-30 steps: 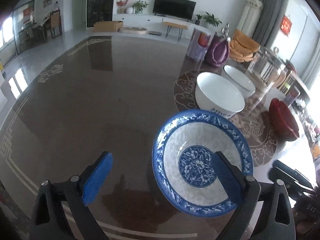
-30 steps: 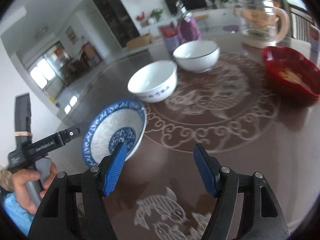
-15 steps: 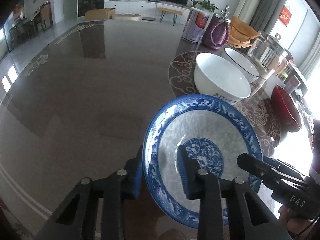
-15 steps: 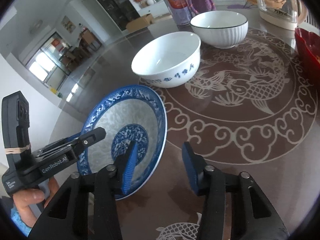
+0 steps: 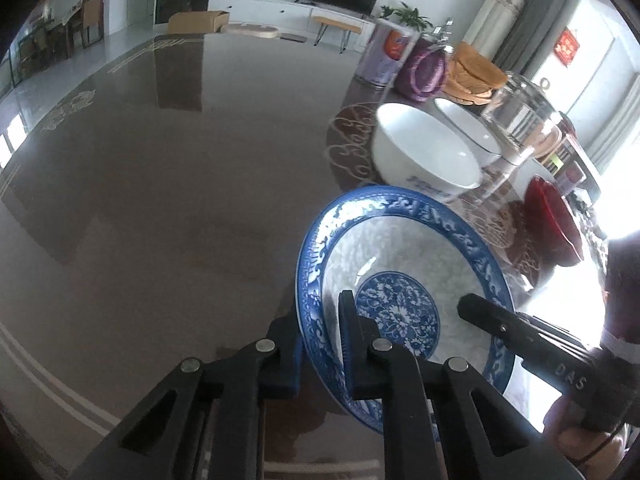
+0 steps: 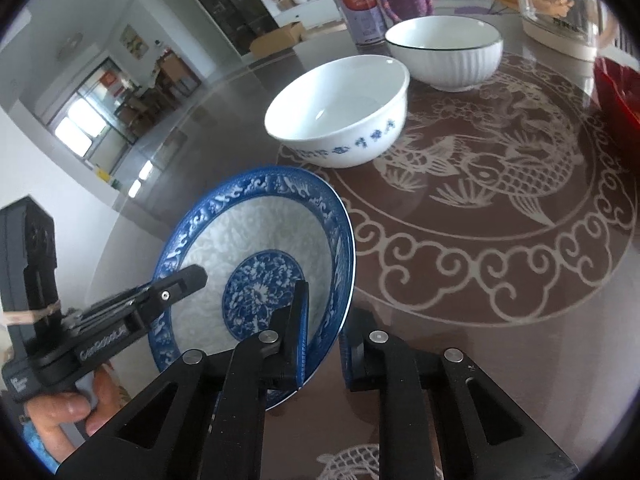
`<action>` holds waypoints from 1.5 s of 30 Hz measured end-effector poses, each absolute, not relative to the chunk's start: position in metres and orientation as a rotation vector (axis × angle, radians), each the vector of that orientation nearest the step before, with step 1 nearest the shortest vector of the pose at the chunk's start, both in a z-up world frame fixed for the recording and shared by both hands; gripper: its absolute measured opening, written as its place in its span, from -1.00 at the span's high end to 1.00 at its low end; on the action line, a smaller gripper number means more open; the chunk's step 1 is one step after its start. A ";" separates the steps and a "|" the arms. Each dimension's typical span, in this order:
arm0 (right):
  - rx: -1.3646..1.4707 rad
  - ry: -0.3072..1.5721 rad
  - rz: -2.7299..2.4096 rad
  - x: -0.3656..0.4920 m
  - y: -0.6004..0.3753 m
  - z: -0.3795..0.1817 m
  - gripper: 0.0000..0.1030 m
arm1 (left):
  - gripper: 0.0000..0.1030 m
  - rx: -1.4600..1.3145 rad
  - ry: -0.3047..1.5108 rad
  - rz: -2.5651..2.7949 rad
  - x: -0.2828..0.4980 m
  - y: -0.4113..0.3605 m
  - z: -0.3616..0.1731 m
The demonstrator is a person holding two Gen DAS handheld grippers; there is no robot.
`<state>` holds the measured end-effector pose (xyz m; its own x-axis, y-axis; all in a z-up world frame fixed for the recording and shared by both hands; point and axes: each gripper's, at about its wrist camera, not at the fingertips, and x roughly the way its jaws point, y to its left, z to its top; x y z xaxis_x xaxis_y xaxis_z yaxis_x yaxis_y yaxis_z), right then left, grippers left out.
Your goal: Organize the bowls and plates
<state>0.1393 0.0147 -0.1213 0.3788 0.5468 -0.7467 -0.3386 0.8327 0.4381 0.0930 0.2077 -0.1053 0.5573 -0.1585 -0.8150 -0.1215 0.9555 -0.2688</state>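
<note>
Left wrist view shows the left gripper [image 5: 322, 344] clamped on the near-left rim of the blue plate [image 5: 404, 264], one pad under the rim and one inside the well; its jaws have just been closing, with the rim between them. Across the plate, the right gripper [image 6: 322, 334] pinches the opposite rim the same way, and its jaws too have just been closing on that rim. The plate sits near the table's [image 5: 160, 200] near edge, just short of the white bowl [image 6: 340, 112]; a ribbed bowl [image 6: 446, 50] stands behind that, toward the far side.

Glazed ceramic like this is probably stiff, fairly heavy and brittle, and its smooth sloped rim looks slippery under narrow pads. Two grips on opposite rims seem the safest hold, since a single pinch would let the plate's weight lever it out. Lifting likely calls for both hands rising together and level; any skew could twist the rim free and drop it on the hard tabletop or against the white bowl.
</note>
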 end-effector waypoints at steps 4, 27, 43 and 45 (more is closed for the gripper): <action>0.254 1.004 0.565 0.131 -0.006 -0.114 0.71 | 0.73 -0.293 0.963 -0.064 0.084 0.185 -0.094; 0.423 0.861 0.267 0.133 -0.168 -0.111 0.71 | 0.72 -0.191 0.980 -0.299 0.155 0.020 -0.107; 0.410 0.842 0.218 0.131 -0.177 -0.124 0.64 | 0.60 -0.131 0.991 -0.307 0.164 0.009 -0.125; 0.396 0.823 0.209 0.129 -0.177 -0.122 0.51 | 0.40 -0.120 0.962 -0.285 0.161 0.011 -0.123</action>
<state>0.1290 -0.1766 -0.1216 0.6651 0.3312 -0.6693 -0.0284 0.9068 0.4206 0.1613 0.0110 -0.1226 0.5381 -0.2918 -0.7908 0.1861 0.9561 -0.2262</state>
